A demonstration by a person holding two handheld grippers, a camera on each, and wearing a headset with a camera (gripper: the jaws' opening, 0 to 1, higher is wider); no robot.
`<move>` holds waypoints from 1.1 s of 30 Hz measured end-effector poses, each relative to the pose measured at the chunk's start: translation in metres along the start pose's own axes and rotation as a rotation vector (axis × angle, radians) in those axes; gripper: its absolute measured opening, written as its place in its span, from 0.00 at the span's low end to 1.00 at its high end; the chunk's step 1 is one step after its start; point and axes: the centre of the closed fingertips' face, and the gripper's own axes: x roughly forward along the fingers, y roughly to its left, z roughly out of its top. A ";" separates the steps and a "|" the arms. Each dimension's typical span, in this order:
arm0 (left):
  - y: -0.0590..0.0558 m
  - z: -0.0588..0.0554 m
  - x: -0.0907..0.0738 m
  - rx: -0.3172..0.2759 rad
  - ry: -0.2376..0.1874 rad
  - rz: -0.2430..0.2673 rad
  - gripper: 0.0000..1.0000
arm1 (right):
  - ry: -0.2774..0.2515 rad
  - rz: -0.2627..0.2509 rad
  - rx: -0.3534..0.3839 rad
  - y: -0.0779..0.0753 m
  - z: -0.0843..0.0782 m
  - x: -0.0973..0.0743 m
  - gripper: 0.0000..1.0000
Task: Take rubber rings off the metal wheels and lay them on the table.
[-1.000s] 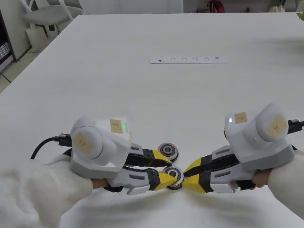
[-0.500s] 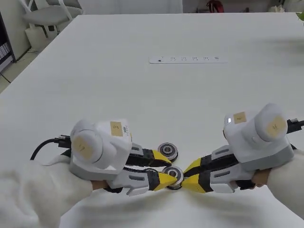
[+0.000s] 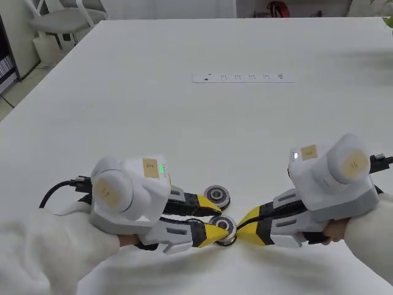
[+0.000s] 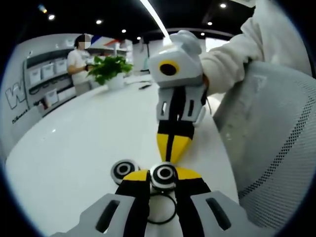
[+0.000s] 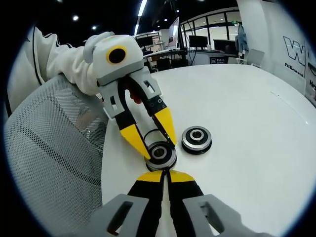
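Note:
A metal wheel (image 3: 223, 226) with a black rubber ring on its rim is clamped between the yellow tips of my left gripper (image 3: 216, 225), which is shut on it. The same wheel (image 4: 164, 174) sits between the left gripper (image 4: 163, 175) jaws. My right gripper (image 5: 165, 176) meets it from the opposite side, jaws closed together at the rim of the wheel (image 5: 161, 154), pinching its rubber ring. A second wheel (image 3: 217, 195) lies on the table just beyond. A loose black ring (image 4: 161, 209) lies under the left jaws.
A white power strip (image 3: 242, 77) lies at mid table, far from the grippers. The white table (image 3: 153, 123) stretches wide beyond the wheels. A mesh chair back (image 5: 54, 148) stands close behind the person, and another person (image 4: 79, 57) stands by shelves far off.
The right gripper's jaws have drawn closer together at the wheel's rim and it has rolled slightly. The left gripper and both wheels have stayed in place.

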 end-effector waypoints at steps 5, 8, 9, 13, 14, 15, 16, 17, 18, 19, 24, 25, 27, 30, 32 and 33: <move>-0.002 0.000 -0.001 0.013 0.000 -0.005 0.18 | -0.005 0.002 0.025 0.000 0.000 -0.001 0.00; -0.003 0.000 -0.001 0.018 0.001 -0.009 0.16 | -0.006 0.001 0.034 -0.001 0.000 -0.001 0.00; -0.003 0.000 -0.001 0.017 0.001 -0.012 0.16 | -0.007 0.001 0.039 -0.001 0.000 -0.001 0.00; -0.005 0.000 -0.001 0.013 0.000 -0.015 0.14 | -0.014 0.005 0.071 -0.002 0.001 -0.002 0.00; -0.005 0.000 -0.002 0.013 0.000 -0.015 0.14 | -0.015 0.005 0.079 -0.002 0.001 -0.002 0.00; -0.006 0.000 -0.002 0.011 0.000 -0.015 0.14 | -0.016 0.006 0.086 -0.002 0.001 -0.003 0.00; -0.006 0.000 -0.002 0.011 0.000 -0.015 0.14 | -0.017 0.007 0.092 -0.002 0.001 -0.003 0.00; -0.006 0.000 -0.003 0.011 0.000 -0.015 0.14 | -0.019 0.007 0.099 -0.002 0.001 -0.003 0.00; -0.006 0.000 -0.003 0.010 0.000 -0.014 0.14 | -0.020 0.009 0.114 -0.002 0.001 -0.003 0.00; -0.006 0.000 -0.003 0.010 0.000 -0.015 0.14 | -0.022 0.011 0.127 -0.002 0.001 -0.004 0.00; -0.006 -0.001 -0.004 0.006 -0.001 -0.014 0.14 | -0.049 0.022 0.222 -0.005 0.003 -0.006 0.00; -0.006 -0.001 -0.004 0.006 -0.001 -0.014 0.14 | -0.055 0.023 0.242 -0.006 0.004 -0.007 0.00; -0.005 -0.001 -0.004 0.000 -0.004 -0.013 0.14 | -0.060 0.022 0.273 -0.007 0.003 -0.008 0.00; -0.005 -0.001 -0.004 -0.006 -0.009 -0.014 0.14 | -0.066 0.031 0.322 -0.005 0.004 -0.008 0.00; -0.005 -0.001 -0.004 -0.011 -0.011 -0.014 0.14 | -0.072 0.036 0.348 -0.008 0.004 -0.009 0.00; -0.005 -0.001 -0.004 -0.013 -0.011 -0.014 0.14 | -0.074 0.037 0.356 -0.008 0.004 -0.009 0.00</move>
